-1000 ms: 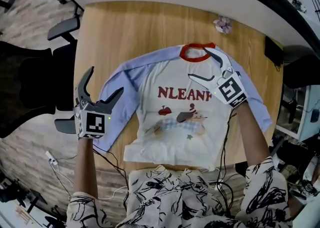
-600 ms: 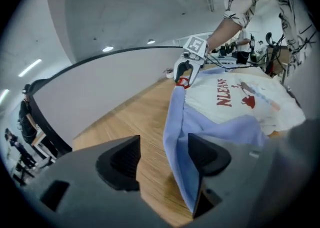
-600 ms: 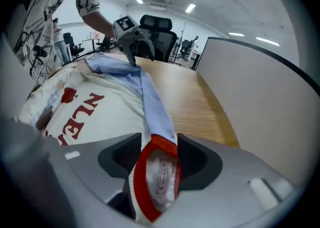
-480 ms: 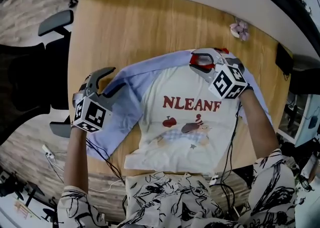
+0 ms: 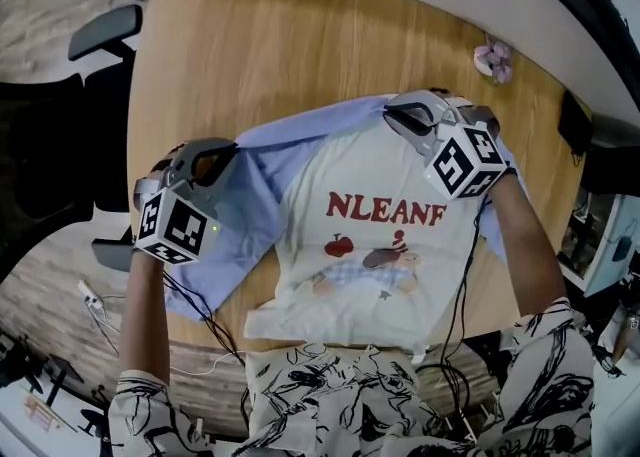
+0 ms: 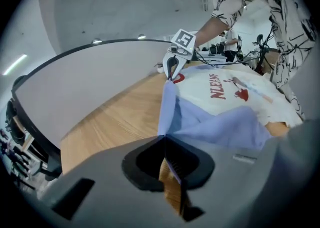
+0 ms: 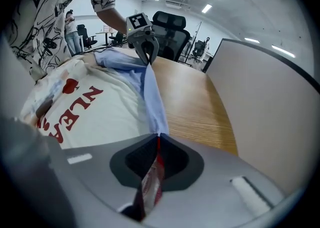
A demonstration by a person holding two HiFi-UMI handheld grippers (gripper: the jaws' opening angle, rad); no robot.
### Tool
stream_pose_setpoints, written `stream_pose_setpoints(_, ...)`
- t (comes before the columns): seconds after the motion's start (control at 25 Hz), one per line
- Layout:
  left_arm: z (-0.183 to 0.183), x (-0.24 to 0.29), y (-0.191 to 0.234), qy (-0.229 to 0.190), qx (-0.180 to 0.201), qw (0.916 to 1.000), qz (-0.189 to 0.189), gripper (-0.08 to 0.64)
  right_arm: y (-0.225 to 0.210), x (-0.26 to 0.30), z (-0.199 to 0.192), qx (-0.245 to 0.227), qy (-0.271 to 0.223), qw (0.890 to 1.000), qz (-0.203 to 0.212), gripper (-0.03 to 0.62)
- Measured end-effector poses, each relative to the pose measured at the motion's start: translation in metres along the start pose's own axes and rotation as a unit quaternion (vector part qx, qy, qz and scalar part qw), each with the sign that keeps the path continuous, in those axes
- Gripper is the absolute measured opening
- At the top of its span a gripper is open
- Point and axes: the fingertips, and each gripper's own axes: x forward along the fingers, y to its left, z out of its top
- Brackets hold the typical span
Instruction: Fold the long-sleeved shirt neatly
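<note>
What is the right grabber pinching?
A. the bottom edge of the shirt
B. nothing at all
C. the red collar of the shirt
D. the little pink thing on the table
C: the right gripper has just closed its jaws on the red collar at the top of the shirt; red cloth shows pinched between them in the right gripper view.

We see shirt: soft matt cloth, front print flat, lightly creased. Table: wood grain, smooth, low sheen. We read left gripper and right gripper as smooth matt grey plastic. Person's sleeve: thin patterned cloth.
</note>
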Motion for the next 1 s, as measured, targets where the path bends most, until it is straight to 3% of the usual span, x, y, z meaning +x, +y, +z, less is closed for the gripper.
stream_pose_setpoints(0.12,0.001,0.000,0.002,0.002,-0.009,1.0000,0.002,0.012,-0.007,-0.003,0.000,0.011,-0.002,1.000,-0.006,0.025)
stream_pose_setpoints(0.32,0.005,-0.002,0.022,0.000,-0.094,0.9956,-0.006,0.014,-0.046,-0.008,0.001,0.065,0.002,0.997,-0.046,0.025)
stream_pose_setpoints(0.52,-0.008,0.009,0.070,0.026,-0.127,0.9916,0.002,0.015,-0.098,0.029,0.002,0.072,0.046,0.995,-0.053,0.025)
stream_pose_setpoints(0.68,-0.022,0.020,0.092,0.049,-0.137,0.9894,0.004,0.015,-0.117,0.057,-0.006,0.083,0.074,0.992,-0.052,0.025)
stream_pose_setpoints(1.0,-0.020,0.018,0.089,0.066,-0.136,0.9879,0.033,0.015,-0.122,0.054,-0.005,0.096,0.100,0.984,-0.115,0.026)
